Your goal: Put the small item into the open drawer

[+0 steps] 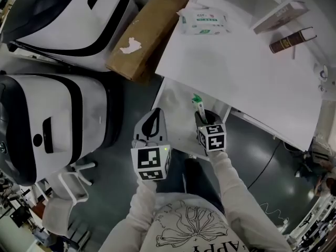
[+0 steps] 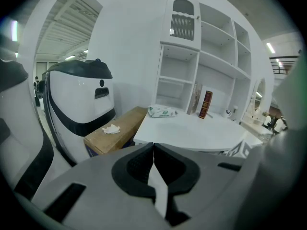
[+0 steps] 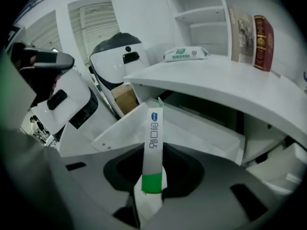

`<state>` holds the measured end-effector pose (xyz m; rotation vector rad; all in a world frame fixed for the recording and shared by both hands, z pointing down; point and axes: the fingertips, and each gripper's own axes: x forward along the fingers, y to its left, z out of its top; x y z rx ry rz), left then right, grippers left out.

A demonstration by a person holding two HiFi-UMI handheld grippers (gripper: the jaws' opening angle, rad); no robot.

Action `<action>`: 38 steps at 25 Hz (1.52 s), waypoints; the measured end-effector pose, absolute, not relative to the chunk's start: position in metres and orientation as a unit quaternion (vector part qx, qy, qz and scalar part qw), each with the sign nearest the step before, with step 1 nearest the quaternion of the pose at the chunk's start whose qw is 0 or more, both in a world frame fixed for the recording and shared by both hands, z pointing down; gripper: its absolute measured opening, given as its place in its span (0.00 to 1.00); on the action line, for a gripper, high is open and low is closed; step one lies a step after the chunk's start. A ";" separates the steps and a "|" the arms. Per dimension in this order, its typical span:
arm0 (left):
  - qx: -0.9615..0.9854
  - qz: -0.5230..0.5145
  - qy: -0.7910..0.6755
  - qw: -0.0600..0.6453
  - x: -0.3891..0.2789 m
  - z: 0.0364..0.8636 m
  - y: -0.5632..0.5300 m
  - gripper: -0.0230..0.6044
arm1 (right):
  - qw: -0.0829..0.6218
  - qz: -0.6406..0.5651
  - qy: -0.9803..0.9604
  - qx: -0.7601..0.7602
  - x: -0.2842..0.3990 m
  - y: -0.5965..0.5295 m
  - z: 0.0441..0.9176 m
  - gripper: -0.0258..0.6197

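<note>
The right gripper (image 3: 152, 188) has its fingers clamped on the green-banded lower end of the small item (image 3: 154, 143), a slim white tube or sachet. Its free end sticks out ahead, probably so it can go in first. The item hangs just above the open drawer (image 3: 213, 143), which is pulled out from under the white bench (image 1: 236, 72), and has not yet been let go. The left gripper (image 2: 153, 147) has its fingers closed together on nothing. It sits beside the drawer's left edge, seemingly kept out of the way.

Counted: 2 grippers, 1 small item, 1 open drawer. The bench carries 1 packet of wipes (image 1: 203, 22) and 1 dark red book (image 1: 291, 40). To the left are 1 cardboard box (image 1: 152, 25) and 2 white-and-black machines (image 1: 47, 125).
</note>
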<state>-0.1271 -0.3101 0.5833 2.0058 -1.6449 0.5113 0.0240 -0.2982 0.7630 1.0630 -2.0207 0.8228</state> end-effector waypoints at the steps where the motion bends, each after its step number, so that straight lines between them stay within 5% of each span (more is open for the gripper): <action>1: 0.735 0.188 -0.603 0.247 -0.128 0.584 -0.311 0.05 | 0.360 0.320 -0.777 0.406 0.024 -0.298 0.774 0.18; 19: 0.728 0.201 -0.604 0.256 -0.144 0.601 -0.308 0.05 | 0.436 0.339 -0.741 0.382 0.026 -0.295 0.850 0.18; 22: 0.729 0.198 -0.605 0.254 -0.144 0.597 -0.307 0.05 | 0.425 0.346 -0.743 0.384 0.025 -0.297 0.844 0.27; 31: 0.734 0.175 -0.614 0.233 -0.138 0.563 -0.311 0.05 | 0.376 0.290 -0.777 0.413 0.022 -0.311 0.763 0.28; 38: 0.742 0.141 -0.624 0.201 -0.130 0.513 -0.314 0.05 | 0.291 0.244 -0.802 0.461 0.019 -0.318 0.658 0.16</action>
